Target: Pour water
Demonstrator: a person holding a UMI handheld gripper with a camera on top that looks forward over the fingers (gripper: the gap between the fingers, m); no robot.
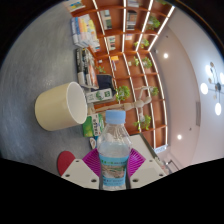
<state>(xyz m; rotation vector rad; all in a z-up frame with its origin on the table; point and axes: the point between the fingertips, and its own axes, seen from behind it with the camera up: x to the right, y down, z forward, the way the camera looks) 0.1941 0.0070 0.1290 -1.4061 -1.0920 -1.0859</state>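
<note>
Between claw (114,166) pads, bottle (114,150) upright.

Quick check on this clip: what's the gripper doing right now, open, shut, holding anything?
Gripper: shut on the water bottle, both pink pads against its sides, tilted toward the cream cup.

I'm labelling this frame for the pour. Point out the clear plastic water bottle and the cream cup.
Clear plastic water bottle (115,160), gripper view: on its label, between the fingers.
Cream cup (62,105), gripper view: on its outer wall, beyond the bottle.
</note>
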